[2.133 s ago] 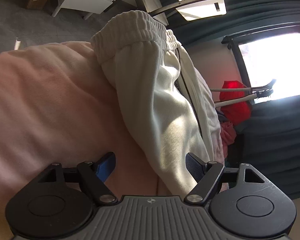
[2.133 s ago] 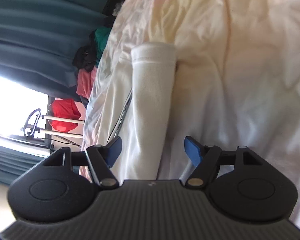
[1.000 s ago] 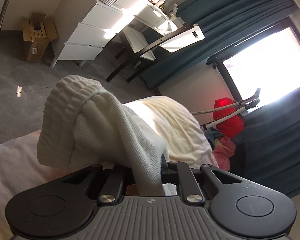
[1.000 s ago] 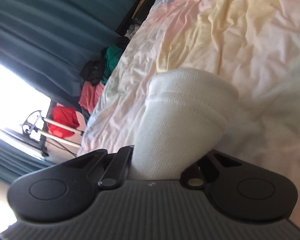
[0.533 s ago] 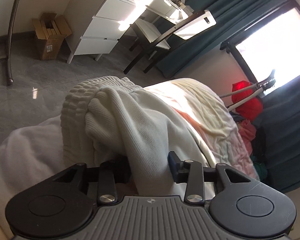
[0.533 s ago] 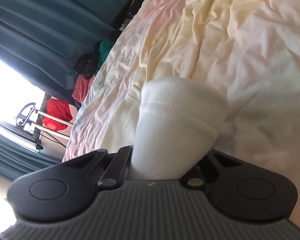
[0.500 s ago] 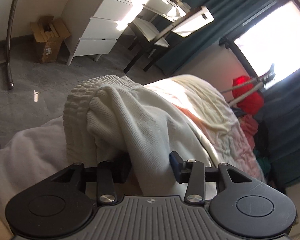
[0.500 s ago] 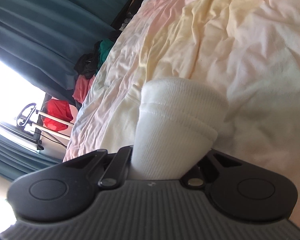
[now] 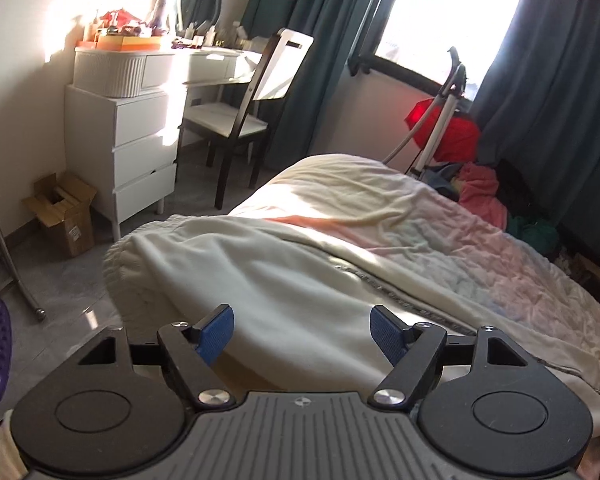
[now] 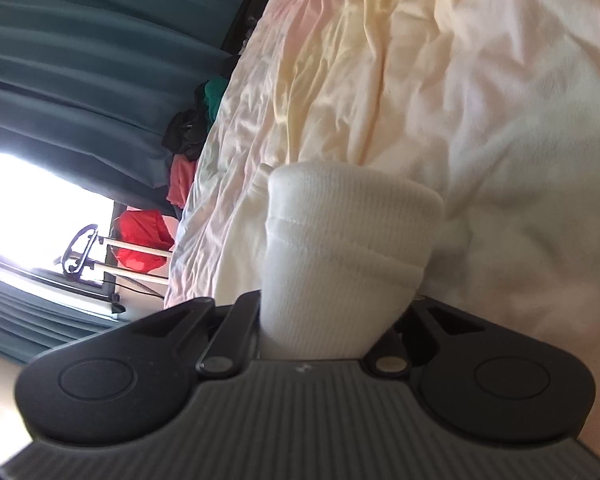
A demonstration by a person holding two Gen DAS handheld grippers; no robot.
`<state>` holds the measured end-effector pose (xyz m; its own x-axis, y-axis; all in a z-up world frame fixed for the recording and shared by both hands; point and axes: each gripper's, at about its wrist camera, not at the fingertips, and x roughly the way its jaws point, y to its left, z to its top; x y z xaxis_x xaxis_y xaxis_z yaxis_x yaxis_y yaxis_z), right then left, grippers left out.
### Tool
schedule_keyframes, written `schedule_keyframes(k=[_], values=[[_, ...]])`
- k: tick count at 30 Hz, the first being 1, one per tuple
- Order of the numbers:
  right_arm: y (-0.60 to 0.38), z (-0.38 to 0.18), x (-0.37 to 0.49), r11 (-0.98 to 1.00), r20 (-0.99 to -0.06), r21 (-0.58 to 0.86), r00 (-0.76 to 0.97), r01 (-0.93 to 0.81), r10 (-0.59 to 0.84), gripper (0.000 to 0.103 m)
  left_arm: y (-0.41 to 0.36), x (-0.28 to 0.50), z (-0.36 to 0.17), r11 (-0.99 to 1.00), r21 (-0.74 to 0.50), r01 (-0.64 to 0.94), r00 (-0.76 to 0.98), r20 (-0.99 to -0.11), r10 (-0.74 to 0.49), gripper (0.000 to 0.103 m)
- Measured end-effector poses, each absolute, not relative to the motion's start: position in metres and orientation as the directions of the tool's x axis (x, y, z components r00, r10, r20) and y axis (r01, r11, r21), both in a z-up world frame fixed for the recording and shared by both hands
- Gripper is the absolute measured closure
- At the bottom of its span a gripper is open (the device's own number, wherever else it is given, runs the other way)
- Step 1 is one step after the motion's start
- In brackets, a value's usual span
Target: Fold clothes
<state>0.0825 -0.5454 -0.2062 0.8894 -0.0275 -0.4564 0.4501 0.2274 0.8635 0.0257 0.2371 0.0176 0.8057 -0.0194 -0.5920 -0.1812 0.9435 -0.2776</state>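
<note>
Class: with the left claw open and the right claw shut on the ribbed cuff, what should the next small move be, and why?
Probably lower the right claw and release the ribbed cuff onto the bed. The left claw is open over the cream garment, which lies flat, so only the cuff end is held up.

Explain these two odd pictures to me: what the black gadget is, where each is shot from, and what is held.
No robot here: a person holds one pair of tongs in each hand, with a camera on each looking along its fingers. The left view shows the left tongs open, blue pads apart, holding nothing, over a cream garment lying on the bed. The right view, tilted sideways, shows the right tongs shut on a white ribbed cuff above the same bed. A dresser and chair stand behind.
</note>
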Motion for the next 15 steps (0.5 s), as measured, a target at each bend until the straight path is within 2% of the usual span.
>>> schedule_keyframes(k=[5,8,10,12,15], values=[[-0.547,-0.215,0.082,0.162,-0.426,0.894,0.905,0.417,0.018,0.082,0.172,0.060,0.003,0.951,-0.286,-0.114,0.821,-0.566,-0.072,0.026],[-0.546,-0.216,0.083,0.154,-0.391,0.912,0.919,0.379,0.050,0.070,0.135,0.085,-0.018,0.963,-0.264,-0.059,0.815,-0.570,-0.107,0.026],[-0.543,-0.214,0.083,0.176,-0.379,0.914,0.924,0.365,0.053,0.059,0.111,0.102,-0.033,0.968,-0.249,-0.022,0.809,-0.573,-0.129,0.026],[-0.538,-0.211,0.087,0.225,-0.388,0.903,0.920,0.366,0.062,0.055,0.088,0.117,-0.048,0.974,-0.227,0.011,0.803,-0.579,-0.144,0.026],[-0.532,-0.208,0.095,0.293,-0.400,0.883,0.914,0.367,0.061,0.055,0.070,0.125,-0.074,0.991,-0.134,0.030,0.785,-0.610,-0.106,0.026]])
